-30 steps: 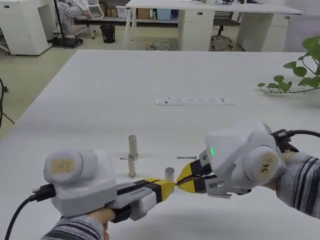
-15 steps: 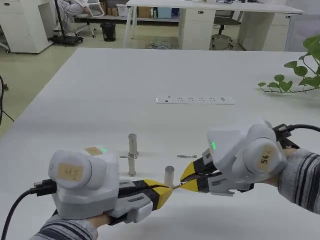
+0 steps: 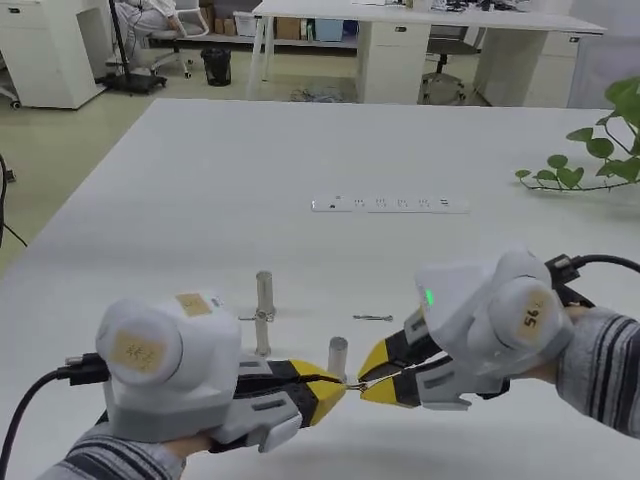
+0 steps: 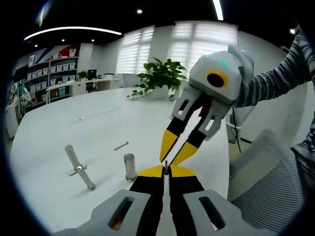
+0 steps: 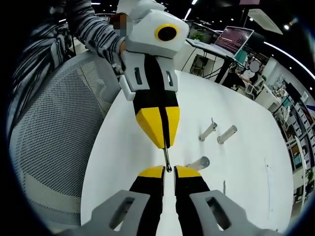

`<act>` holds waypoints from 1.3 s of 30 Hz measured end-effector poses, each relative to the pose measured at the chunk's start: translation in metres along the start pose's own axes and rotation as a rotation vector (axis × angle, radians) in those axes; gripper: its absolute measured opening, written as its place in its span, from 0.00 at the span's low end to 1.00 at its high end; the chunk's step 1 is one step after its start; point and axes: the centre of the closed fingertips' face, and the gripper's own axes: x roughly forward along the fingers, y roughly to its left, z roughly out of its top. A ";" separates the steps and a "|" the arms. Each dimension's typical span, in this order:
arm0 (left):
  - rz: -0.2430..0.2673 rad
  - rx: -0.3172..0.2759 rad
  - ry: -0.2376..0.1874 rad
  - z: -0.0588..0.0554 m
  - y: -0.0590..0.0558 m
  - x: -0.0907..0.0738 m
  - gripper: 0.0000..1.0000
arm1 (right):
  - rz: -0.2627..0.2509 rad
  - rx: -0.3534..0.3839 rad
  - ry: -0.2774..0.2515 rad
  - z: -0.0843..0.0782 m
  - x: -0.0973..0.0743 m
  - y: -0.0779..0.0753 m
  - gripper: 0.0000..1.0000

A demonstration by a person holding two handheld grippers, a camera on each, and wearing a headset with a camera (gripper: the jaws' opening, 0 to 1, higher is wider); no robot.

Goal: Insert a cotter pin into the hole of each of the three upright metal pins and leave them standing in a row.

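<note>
Three metal pins stand on the white table: a far pin [image 3: 264, 290], a middle pin [image 3: 262, 333] with a cotter pin through it, and a near pin [image 3: 338, 355]. Just in front of the near pin, my left gripper [image 3: 340, 386] and right gripper [image 3: 363, 385] meet tip to tip. A thin cotter pin [image 5: 167, 156] spans the short gap between them, and both grippers look shut on it, one at each end. In the left gripper view my own tips [image 4: 167, 170] touch the right gripper [image 4: 166, 158]. A loose cotter pin [image 3: 373, 318] lies behind.
A white power strip [image 3: 388, 204] lies across the middle of the table [image 3: 200, 180]. Plant leaves [image 3: 590, 165] reach in at the right edge. A mesh chair back [image 5: 54, 147] sits beside the table's near edge.
Both grippers have sunk a little and drawn toward me, tips still together by the near pin. The left gripper's body has rolled slightly. The upright pins have not moved.
</note>
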 end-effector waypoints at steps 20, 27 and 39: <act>-0.012 0.042 0.010 -0.002 -0.004 0.000 0.00 | 0.014 -0.057 0.025 -0.002 0.002 0.008 0.00; 0.038 0.063 0.023 -0.005 0.003 0.004 0.04 | -0.034 -0.034 0.052 -0.008 0.001 -0.002 0.00; 0.172 0.078 0.009 -0.007 0.026 0.009 0.17 | -0.138 0.079 0.135 -0.039 -0.005 -0.030 0.00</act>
